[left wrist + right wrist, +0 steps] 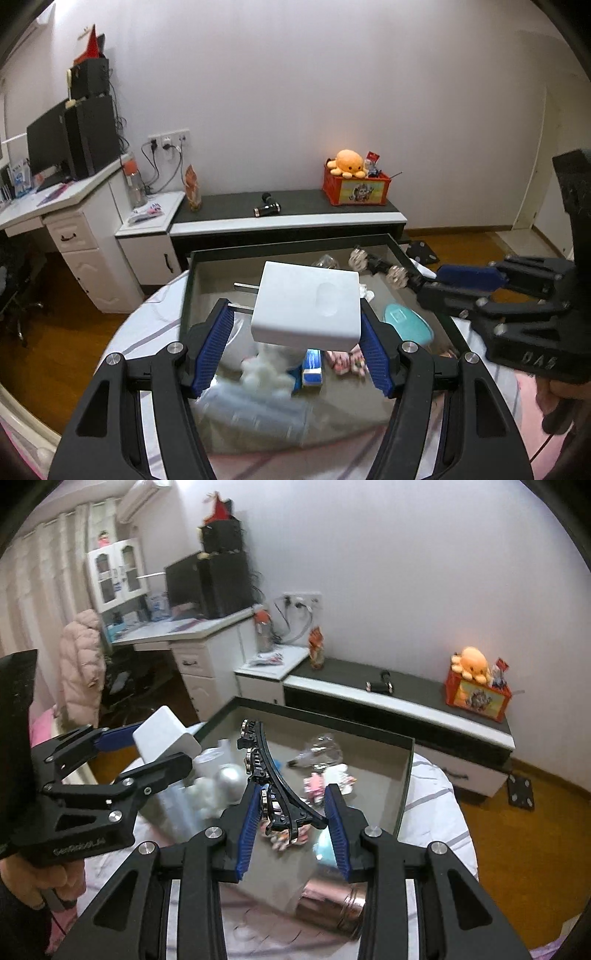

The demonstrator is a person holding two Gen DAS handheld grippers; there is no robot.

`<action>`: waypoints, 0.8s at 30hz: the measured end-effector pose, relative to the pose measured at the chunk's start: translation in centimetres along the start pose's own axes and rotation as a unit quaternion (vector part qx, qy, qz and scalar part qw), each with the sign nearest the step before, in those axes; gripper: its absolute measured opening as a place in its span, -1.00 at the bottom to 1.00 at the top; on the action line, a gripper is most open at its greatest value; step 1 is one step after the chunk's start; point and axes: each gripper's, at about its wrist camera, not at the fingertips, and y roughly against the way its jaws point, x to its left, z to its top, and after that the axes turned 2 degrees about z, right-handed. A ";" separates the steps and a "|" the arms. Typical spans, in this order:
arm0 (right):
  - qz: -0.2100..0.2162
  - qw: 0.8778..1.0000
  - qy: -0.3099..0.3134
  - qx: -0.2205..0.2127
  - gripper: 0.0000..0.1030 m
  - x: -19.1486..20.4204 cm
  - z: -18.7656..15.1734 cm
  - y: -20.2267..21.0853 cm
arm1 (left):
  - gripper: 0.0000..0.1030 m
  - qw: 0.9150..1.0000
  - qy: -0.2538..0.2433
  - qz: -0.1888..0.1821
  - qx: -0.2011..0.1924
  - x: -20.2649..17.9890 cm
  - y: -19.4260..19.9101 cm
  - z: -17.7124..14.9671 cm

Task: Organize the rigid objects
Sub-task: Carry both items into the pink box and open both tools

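Blue-padded left tongs [295, 332] fill the near edge of the left view, closed about halfway onto a white box [306, 306] held up above a dark tray [186, 291] that sits on a bed with a striped sheet [155, 317]. Only the near corners of the box sit between the pads, so I judge the grip shallow: a tilt or jolt could let the box pivot out and drop onto the white fluffy thing [264, 373] and the small blue-and-white carton [312, 371] lying under it.

Further right, the right tongs [291, 816] are closed partway on one end of a long black hair clip [271, 771] with clear ornaments; its other end reaches out over the tray's far side. Held by one end, it could swing, slip, or snag the clear item [321, 755] beside it. The two tools are close together, so they might knock.

Readable writing: the left tool's body shows "GenRobot" followed by characters too blurred to read. The carton's print cannot be read.
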 end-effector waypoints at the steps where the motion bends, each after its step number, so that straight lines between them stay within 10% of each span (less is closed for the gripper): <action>1: -0.002 1.000 -0.004 0.006 -0.30 -0.4 0.0 -0.8 | 0.30 1.000 0.002 -0.001 0.004 0.0 -0.8 0.3; 21: -0.024 0.996 -0.057 0.058 -0.28 -2.8 -1.0 -8.6 | 0.33 0.998 0.006 0.023 0.055 1.1 -7.6 -0.4; 24: -0.027 0.996 -0.062 0.058 -0.12 -2.8 -1.0 -8.5 | 0.70 0.998 0.003 0.033 0.045 1.3 -6.9 -0.3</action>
